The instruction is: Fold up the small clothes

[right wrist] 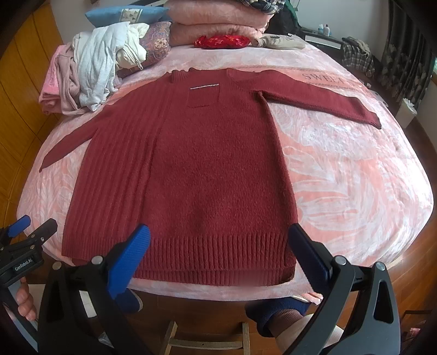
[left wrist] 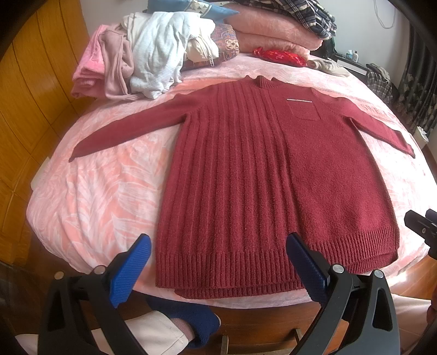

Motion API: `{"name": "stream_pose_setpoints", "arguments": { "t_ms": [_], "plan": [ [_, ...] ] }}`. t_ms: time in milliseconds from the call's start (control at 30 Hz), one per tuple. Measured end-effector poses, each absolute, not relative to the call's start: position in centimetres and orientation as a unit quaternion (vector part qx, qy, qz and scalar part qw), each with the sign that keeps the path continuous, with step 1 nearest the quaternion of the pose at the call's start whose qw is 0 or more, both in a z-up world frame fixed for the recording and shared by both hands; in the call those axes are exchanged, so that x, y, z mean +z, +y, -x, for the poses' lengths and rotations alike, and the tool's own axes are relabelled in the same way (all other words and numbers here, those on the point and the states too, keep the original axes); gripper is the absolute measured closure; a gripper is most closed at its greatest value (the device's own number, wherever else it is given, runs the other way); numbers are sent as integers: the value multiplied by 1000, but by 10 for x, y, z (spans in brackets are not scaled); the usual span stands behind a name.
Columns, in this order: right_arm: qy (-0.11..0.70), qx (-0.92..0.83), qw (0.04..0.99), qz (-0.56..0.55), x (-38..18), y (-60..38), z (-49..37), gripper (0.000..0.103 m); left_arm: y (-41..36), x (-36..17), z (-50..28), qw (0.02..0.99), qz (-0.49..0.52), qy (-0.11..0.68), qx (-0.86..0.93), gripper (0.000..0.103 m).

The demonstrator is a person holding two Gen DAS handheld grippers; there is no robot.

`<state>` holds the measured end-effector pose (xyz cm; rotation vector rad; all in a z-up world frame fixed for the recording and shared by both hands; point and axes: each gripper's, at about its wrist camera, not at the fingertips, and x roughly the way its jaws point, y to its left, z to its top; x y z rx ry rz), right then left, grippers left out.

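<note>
1. One dark red knitted sweater (left wrist: 273,174) lies flat on the pink bedspread (left wrist: 103,196), front up, collar toward the far end and hem at the near edge of the bed.
2. Two long sleeves are spread out to either side; the left half of the body is ribbed, the right half plain, with one chest pocket (right wrist: 203,97) topped by a pale trim line.
3. Your left gripper (left wrist: 218,251) has its jaws wide apart and holds nothing; it hovers just short of the ribbed hem, the two blue pads (left wrist: 131,270) on either side of the hem's left part.
4. Your right gripper (right wrist: 218,243) is likewise spread wide and empty, poised over the hem's right part.
5. One heap of unfolded pale clothes (left wrist: 153,54) sits at the far left of the bed, well apart from the sweater.
6. Two folded pink blankets (right wrist: 218,24) are stacked at the headboard end, with one small red pouch (right wrist: 221,41) just before them.
</note>
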<state>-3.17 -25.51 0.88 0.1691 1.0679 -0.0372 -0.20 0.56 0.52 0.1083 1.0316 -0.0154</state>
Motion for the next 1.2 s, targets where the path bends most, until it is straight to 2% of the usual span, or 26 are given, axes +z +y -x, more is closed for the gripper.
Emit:
{"name": "stream_pose_setpoints", "arguments": {
  "t_ms": [367,600,867,1200],
  "plan": [
    [512,-14,855,-79,7,-256,31,3,4,5,1,866,-50,497,-8,4],
    [531,-23,844,-75,15,-284,-10,3,-24,13,-41,857,-62,512,9,4],
    [535,-53,830,-146,28,-393,-78,3,-123,33,-137,874,-77,478,-29,4],
    [549,-89,812,-179,-15,-551,-176,3,-296,-3,-248,864,-46,487,-120,4]
  ]
}}
